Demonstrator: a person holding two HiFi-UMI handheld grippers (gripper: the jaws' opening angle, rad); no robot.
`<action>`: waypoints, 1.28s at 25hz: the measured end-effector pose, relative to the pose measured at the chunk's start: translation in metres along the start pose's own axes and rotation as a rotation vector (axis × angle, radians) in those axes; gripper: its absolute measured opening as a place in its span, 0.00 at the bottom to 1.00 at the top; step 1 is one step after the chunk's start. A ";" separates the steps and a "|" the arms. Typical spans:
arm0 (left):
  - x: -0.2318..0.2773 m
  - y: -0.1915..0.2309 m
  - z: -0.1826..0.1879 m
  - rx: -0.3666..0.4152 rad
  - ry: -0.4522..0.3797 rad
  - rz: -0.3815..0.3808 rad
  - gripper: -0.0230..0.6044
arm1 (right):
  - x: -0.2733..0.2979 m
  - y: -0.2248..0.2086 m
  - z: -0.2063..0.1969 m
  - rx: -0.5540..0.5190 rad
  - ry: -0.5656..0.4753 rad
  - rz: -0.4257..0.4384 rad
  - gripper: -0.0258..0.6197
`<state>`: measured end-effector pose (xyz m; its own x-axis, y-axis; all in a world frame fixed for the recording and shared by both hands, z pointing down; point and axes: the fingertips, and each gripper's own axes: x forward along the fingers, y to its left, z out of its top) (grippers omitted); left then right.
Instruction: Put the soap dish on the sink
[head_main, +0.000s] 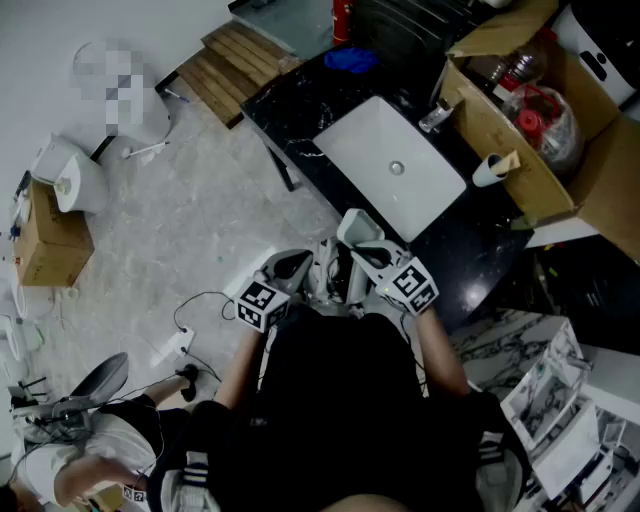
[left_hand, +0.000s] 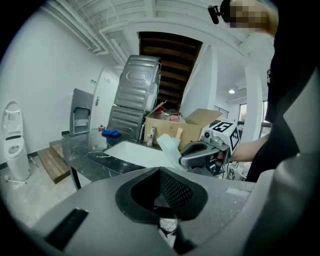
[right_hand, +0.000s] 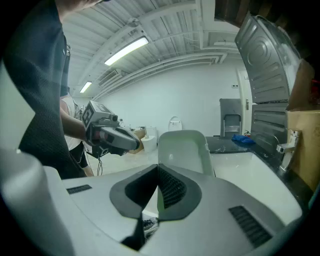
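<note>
The step in hand appears to be the carry to the sink (head_main: 365, 140). The right gripper (right_hand: 159, 172) is pinching the soap dish (right_hand: 182, 147) by one thin wall, jaws pressed onto it. The dish stands up from the jaws toward 12 o'clock, hollow side facing the camera. With such an edge hold the dish can pivot, so it is best to move slowly and keep the wrist steady. Level the dish before lowering it, and let go only once its base sits flat.

In the head view the dish (head_main: 358, 230) is in the air close to the person's body, at the near edge of the black bench (head_main: 290, 110). The sink lies at about 1 o'clock from it, near but not yet beneath it. A flat spot clear of the tap (head_main: 437, 115) looks safest.

The left gripper (left_hand: 160, 175) has its jaws pressed together on nothing. It sits just beside the right one at 9 o'clock and should stay clear.
</note>
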<state>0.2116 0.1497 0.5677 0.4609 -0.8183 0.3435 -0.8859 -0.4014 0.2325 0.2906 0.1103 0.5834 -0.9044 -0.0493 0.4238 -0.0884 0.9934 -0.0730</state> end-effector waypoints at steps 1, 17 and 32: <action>0.000 0.001 0.001 0.000 -0.001 0.001 0.04 | 0.000 0.000 0.000 0.004 0.000 0.000 0.04; 0.000 0.008 0.005 -0.004 -0.010 0.036 0.04 | 0.003 -0.006 -0.005 -0.025 0.038 -0.018 0.04; -0.035 0.037 -0.010 -0.031 -0.010 0.065 0.04 | 0.044 0.004 0.013 -0.043 0.046 -0.005 0.04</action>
<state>0.1627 0.1677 0.5734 0.4014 -0.8463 0.3501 -0.9119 -0.3339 0.2384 0.2450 0.1106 0.5906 -0.8839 -0.0505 0.4649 -0.0741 0.9967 -0.0325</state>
